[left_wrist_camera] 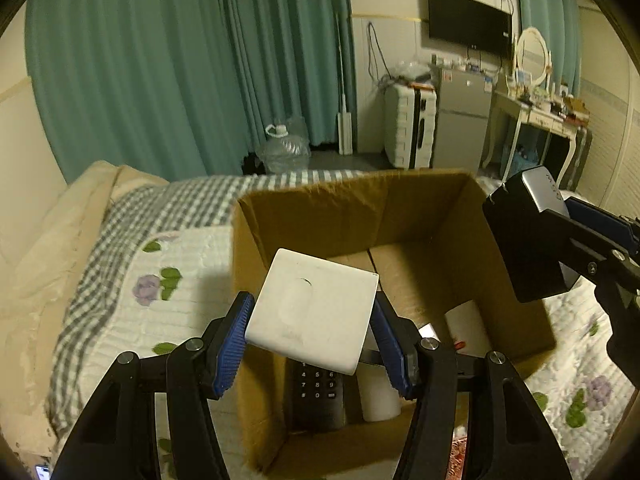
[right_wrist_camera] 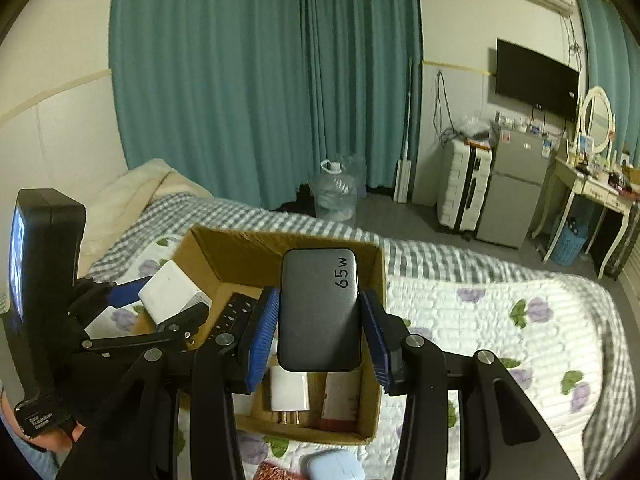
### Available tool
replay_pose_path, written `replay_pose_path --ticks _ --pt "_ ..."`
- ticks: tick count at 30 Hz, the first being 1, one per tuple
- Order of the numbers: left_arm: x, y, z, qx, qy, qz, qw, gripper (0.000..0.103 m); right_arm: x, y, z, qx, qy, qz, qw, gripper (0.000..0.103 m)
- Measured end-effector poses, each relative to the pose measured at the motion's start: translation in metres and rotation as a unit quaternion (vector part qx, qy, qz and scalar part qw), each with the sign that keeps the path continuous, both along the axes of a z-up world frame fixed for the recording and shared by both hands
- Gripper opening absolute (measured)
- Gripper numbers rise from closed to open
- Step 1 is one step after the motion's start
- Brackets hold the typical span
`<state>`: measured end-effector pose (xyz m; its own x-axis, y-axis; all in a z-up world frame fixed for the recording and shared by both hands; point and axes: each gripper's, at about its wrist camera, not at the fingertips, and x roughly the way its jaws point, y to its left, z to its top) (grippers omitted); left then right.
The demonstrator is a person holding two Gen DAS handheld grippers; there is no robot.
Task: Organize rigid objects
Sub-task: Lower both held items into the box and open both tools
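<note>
My left gripper (left_wrist_camera: 310,342) is shut on a flat white square box (left_wrist_camera: 312,308), held above the near left part of an open cardboard box (left_wrist_camera: 320,216). My right gripper (right_wrist_camera: 320,334) is shut on a dark grey charger (right_wrist_camera: 320,308) marked 65W, above the same cardboard box (right_wrist_camera: 248,256). That right gripper with the charger (left_wrist_camera: 532,236) shows at the right of the left wrist view; the left gripper with the white box (right_wrist_camera: 172,296) shows at the left of the right wrist view. In the carton lie a black keypad remote (left_wrist_camera: 318,392), a white cylinder (left_wrist_camera: 380,396) and a white plug adapter (right_wrist_camera: 289,394).
The carton stands on a bed with a floral quilt (right_wrist_camera: 500,340) and a checked blanket (left_wrist_camera: 132,216). A pale blue case (right_wrist_camera: 336,466) and a reddish item (right_wrist_camera: 274,472) lie on the quilt near the carton. Curtains, a suitcase, a small fridge and a dressing table stand beyond.
</note>
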<state>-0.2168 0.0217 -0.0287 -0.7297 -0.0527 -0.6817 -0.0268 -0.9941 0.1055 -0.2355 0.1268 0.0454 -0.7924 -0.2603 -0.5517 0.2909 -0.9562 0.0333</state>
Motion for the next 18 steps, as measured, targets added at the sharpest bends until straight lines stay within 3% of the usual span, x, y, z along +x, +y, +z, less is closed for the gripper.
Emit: replay_pose_path --ticks 6,14,18 --pt "-0.007 0.006 -0.021 0.007 -0.019 -0.002 0.9998 0.063 -0.012 0.005 -0.021 -0.004 -0.02 -0.004 1.0 0.041" --pt "0.003 -0.002 0.008 0.014 0.022 0.01 0.9996 0.065 -0.023 0.008 -0.018 0.005 -0.007 -0.008 1.0 0.041" --pt "0.002 -0.011 0.007 0.015 0.023 0.019 0.9994 0.065 -0.039 0.003 -0.031 0.01 -0.014 -0.007 1.0 0.041"
